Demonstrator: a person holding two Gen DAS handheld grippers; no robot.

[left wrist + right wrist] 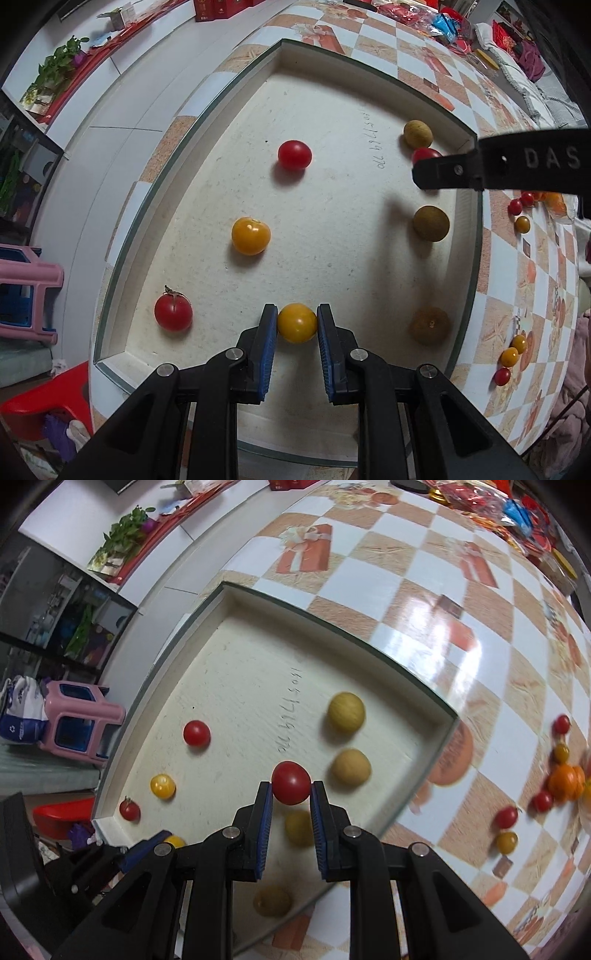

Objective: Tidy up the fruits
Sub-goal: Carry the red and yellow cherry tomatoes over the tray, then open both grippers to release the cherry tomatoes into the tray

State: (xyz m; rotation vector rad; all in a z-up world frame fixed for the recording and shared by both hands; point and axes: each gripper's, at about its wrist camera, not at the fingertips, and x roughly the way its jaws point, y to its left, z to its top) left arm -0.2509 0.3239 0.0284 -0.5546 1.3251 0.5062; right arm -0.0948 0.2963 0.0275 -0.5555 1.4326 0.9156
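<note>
A white foam tray [471,258] holds red cherry tomatoes [294,154], a yellow tomato [250,235] and several brown longans [431,223]. My left gripper [297,314] points down over the tray's near side, shut on a yellow tomato [297,325]. My right gripper [291,788] hangs above the tray's right part, shut on a red tomato [290,781]; in the left wrist view it comes in from the right as the right gripper [424,166], near the far right corner. In the right wrist view the left gripper [147,845] shows at the lower left.
The tray [332,640] lies on a chequered tablecloth [424,572]. Loose tomatoes [506,818] and an orange fruit [565,777] lie on the cloth to the tray's right. Red packets [399,14] crowd the table's far end. A pink stool [29,280] stands on the floor at left.
</note>
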